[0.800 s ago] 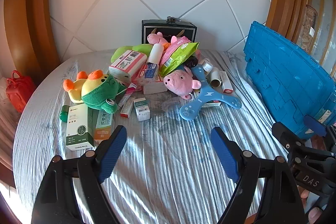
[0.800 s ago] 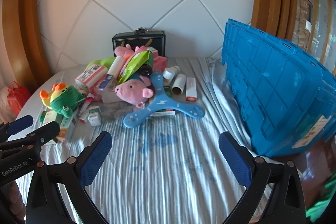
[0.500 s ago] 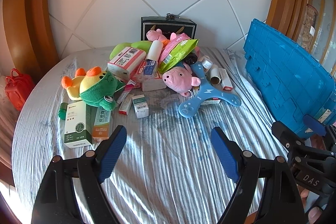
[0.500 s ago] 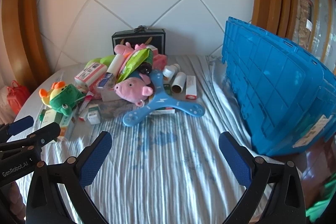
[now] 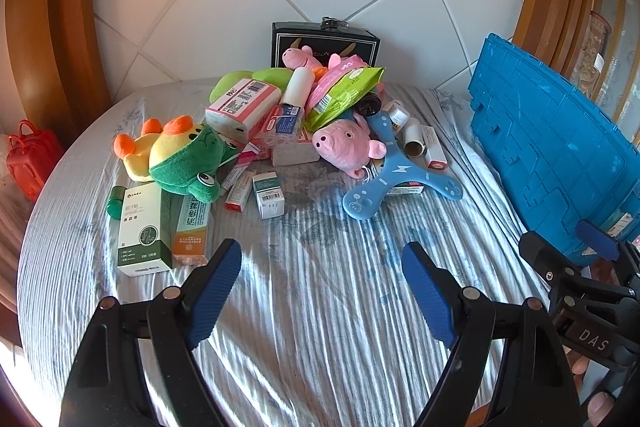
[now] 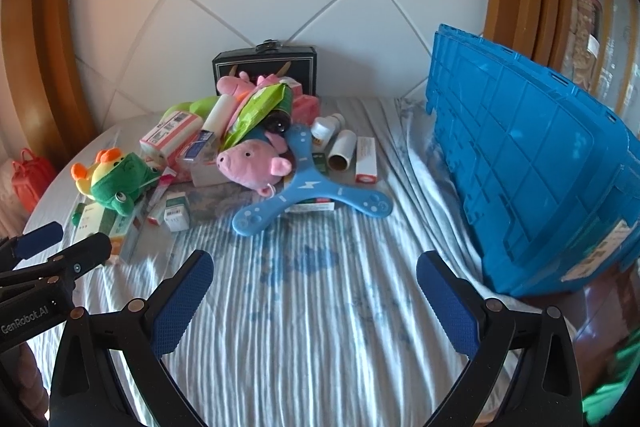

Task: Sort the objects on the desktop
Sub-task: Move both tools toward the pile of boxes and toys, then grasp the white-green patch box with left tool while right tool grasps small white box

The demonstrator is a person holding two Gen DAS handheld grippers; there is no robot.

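Above striped cloth [image 5: 320, 327]: left gripper [image 5: 322, 259] apart, empty; right gripper [image 6: 315, 269] apart, empty; toy pile [image 5: 304, 123] beyond.

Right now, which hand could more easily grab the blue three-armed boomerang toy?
Probably the right: the blue three-armed boomerang toy lies nearly straight ahead of its open fingers, while it sits off-centre for the left.

DAS: white letters on black body of right gripper [image 5: 576, 247], 4 o'clock in left wrist view | GenRobot.AI: white letters on black body of left gripper [image 6: 60, 241], 8 o'clock in right wrist view | lightning-bolt sign: blue boomerang [image 6: 310, 185] hub | box labels, barcodes: too small to read
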